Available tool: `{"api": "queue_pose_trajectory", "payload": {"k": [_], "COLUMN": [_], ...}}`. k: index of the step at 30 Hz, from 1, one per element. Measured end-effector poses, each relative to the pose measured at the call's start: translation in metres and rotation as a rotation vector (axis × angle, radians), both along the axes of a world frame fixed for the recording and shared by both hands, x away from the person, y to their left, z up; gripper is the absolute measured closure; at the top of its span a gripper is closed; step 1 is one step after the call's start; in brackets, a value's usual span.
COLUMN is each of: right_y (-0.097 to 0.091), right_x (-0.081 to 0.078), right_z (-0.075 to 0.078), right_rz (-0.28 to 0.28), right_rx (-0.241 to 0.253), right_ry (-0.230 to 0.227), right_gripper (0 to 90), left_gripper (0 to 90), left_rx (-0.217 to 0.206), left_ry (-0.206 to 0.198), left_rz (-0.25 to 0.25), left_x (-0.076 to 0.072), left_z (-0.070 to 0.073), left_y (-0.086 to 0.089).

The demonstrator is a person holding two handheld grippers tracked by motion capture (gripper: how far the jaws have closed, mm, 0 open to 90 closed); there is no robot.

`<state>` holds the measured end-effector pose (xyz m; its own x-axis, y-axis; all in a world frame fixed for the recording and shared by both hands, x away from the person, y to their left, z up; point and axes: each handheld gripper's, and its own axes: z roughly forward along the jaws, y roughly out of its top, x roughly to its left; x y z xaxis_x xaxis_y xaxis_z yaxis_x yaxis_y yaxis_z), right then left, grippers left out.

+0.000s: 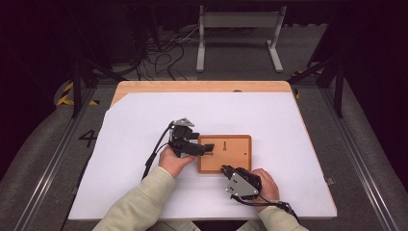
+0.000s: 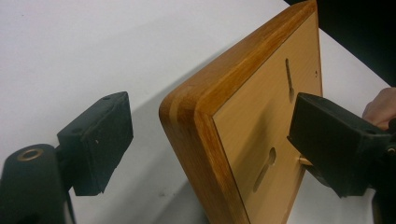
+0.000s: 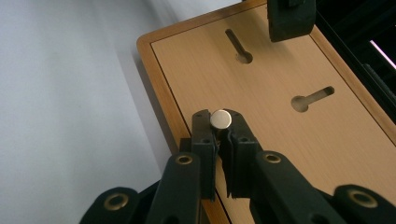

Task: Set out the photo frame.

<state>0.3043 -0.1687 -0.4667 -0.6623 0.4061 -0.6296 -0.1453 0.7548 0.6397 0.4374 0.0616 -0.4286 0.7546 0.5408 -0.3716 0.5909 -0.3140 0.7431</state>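
High view, board: the wooden board [image 1: 225,154] lies flat on the white tabletop [image 1: 144,120], between my two hands.
High view, left gripper: my left gripper [image 1: 208,148] reaches in level from the board's left edge, hand low, cable trailing back toward me.
High view, right gripper: my right gripper [image 1: 224,169] sits at the board's near edge, pointing away from me, grey plate on top.
Left gripper view, jaws: wide, straddling the board's rounded corner [image 2: 187,105]; one pad off the rim on the tabletop side, the other over the slotted face. Neither pad presses the wood as far as I can tell.
Left gripper view, slots: two keyhole slots [image 2: 265,168] in the face; a small peg end shows just behind the far pad.
Right gripper view, jaws: narrow, pinched on a small brass-headed pin [image 3: 220,119], held above the board's near rim.
Right gripper view, targets: both keyhole slots [image 3: 312,98] lie ahead, unfilled.
Judgement, step: steady the board with the left, then seat the pin head in a slot's round end.
Judgement, care: close the left squarely on the rim before moving; keep the pin upright; come down over the round end, not the narrow channel.
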Motion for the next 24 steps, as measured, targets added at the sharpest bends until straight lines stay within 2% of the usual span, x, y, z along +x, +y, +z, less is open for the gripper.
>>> {"api": "queue_pose_trajectory", "payload": {"k": [4, 9, 13, 20, 24], "right_y": [0.0, 0.001, 0.001, 0.0, 0.0], "right_x": [-0.001, -0.002, -0.003, -0.004, -0.005], "right_z": [0.0, -0.001, -0.001, -0.001, -0.002], "right_rz": [-0.003, -0.009, -0.011, -0.01, -0.012], "right_rx": [0.002, -0.002, -0.002, -0.007, -0.004], "right_ry": [0.0, -0.006, -0.009, -0.013, -0.01], "right_gripper": [84.6, 84.5, 84.5, 84.5, 84.5], "left_gripper": [14.2, 14.4, 13.9, 17.0, 20.4], "left_rx": [0.016, 0.008, 0.02, 0.013, 0.019], "left_ry": [0.012, 0.049, 0.037, 0.064, 0.064], "left_rz": [-0.019, -0.058, -0.082, -0.117, -0.139], "left_x": [0.002, 0.005, 0.005, 0.007, 0.006], "left_z": [-0.004, -0.009, -0.008, -0.012, -0.013], "left_y": [-0.004, -0.011, -0.018, -0.022, -0.026]}}
